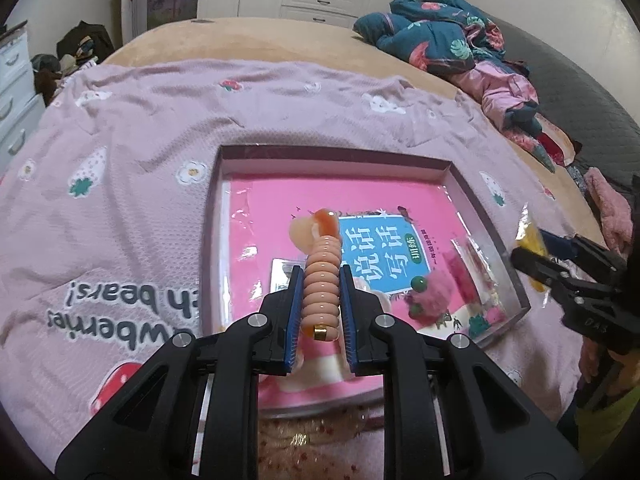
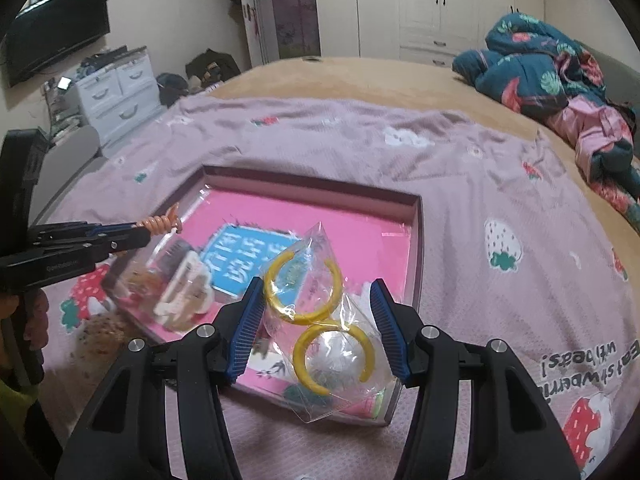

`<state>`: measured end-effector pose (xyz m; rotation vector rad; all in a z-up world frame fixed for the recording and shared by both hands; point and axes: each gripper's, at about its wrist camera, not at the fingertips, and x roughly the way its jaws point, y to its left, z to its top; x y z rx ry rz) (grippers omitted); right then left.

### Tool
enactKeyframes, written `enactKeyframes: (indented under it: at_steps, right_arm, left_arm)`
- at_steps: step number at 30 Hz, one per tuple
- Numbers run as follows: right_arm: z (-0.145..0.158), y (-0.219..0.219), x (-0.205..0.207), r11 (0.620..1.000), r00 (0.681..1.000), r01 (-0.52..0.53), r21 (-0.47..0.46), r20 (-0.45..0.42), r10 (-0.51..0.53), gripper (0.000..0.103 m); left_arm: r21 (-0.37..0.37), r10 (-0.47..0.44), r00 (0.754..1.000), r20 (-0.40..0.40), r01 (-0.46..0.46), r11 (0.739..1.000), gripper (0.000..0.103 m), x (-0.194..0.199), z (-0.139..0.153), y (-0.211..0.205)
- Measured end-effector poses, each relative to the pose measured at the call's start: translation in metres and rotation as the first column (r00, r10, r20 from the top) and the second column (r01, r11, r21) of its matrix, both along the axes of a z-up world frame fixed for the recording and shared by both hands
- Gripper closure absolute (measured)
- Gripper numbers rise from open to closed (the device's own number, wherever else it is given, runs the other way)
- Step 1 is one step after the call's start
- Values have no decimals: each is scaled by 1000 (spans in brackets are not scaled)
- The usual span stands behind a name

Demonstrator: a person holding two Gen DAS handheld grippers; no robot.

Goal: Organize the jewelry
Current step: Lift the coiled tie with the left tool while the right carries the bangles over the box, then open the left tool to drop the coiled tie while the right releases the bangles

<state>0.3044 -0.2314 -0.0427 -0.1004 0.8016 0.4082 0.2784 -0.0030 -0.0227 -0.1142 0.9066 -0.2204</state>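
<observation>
In the left wrist view my left gripper (image 1: 322, 276) is shut on a peach coiled bracelet (image 1: 322, 292) with a gold bead, which sticks up between the blue pads. It hangs over the near part of a shallow open box (image 1: 452, 176) lined with a pink book. In the right wrist view my right gripper (image 2: 316, 282) is shut on a clear plastic bag (image 2: 344, 360) with two yellow open rings inside, above the box's (image 2: 416, 240) near right corner. The left gripper (image 2: 146, 234) with the coil (image 2: 162, 224) shows at the left there. The right gripper (image 1: 532, 256) shows at the right edge of the left view.
Inside the box lie bagged trinkets: green beads (image 1: 420, 282), pink fluff (image 1: 436, 292), a pale clip (image 2: 184, 288). A speckled bag (image 2: 100, 336) lies outside the box's near left corner. The box rests on a pink strawberry blanket (image 2: 480, 184). A bunched quilt (image 2: 532, 64) sits back right, drawers (image 2: 116, 96) back left.
</observation>
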Motion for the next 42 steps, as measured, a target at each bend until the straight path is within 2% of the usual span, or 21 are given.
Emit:
enactKeyframes:
  at_steps: [10, 13, 16, 18, 22, 24, 26, 30, 32, 33, 38, 42]
  right_arm:
    - [-31, 15, 18, 1000, 997, 4, -1, -77, -4, 49]
    - [-35, 15, 20, 1000, 995, 23, 12, -97, -22, 46]
    - [-33, 11, 16, 999, 995, 34, 31, -94, -31, 41]
    - [-29, 7, 11, 998, 996, 43, 36, -81, -40, 33]
    - [-17, -2, -4, 997, 997, 54, 52, -53, -51, 26]
    - [-9, -6, -14, 997, 998, 56, 56, -31, -54, 22]
    - [-1, -8, -23, 997, 999, 54, 62, -9, -53, 18]
    - [18, -12, -44, 996, 998, 48, 70, 41, -51, 13]
    - [28, -15, -54, 995, 996, 49, 82, 66, -54, 11]
    - [33, -15, -59, 995, 996, 48, 90, 75, -55, 9]
    - [55, -17, -83, 994, 990, 35, 106, 131, -48, 7]
    - [67, -19, -99, 993, 987, 24, 117, 157, -43, 7]
  left_arm:
    - [8, -10, 999, -35, 10, 1000, 92, 14, -15, -3]
    - [10, -12, 999, -39, 13, 1000, 92, 16, -16, -4]
    - [8, -10, 999, -40, 11, 1000, 92, 16, -16, -5]
    - [9, -9, 999, -38, 9, 1000, 92, 16, -16, -6]
    - [3, -8, 1000, -30, 8, 1000, 92, 13, -13, -4]
    - [0, -7, 1000, -24, 7, 1000, 88, 9, -10, -3]
    - [-4, -8, 1000, -13, 8, 1000, 74, 4, -4, -3]
    - [-9, -10, 1000, 13, 10, 1000, 66, -7, 10, -4]
    - [-8, -8, 999, 35, 8, 1000, 51, -17, 19, -3]
    - [-8, -3, 999, 47, 3, 1000, 48, -22, 24, -3]
    - [-9, 13, 996, 85, -12, 1000, 26, -44, 42, 2]
    - [-15, 22, 993, 119, -20, 1000, 17, -62, 54, 6]
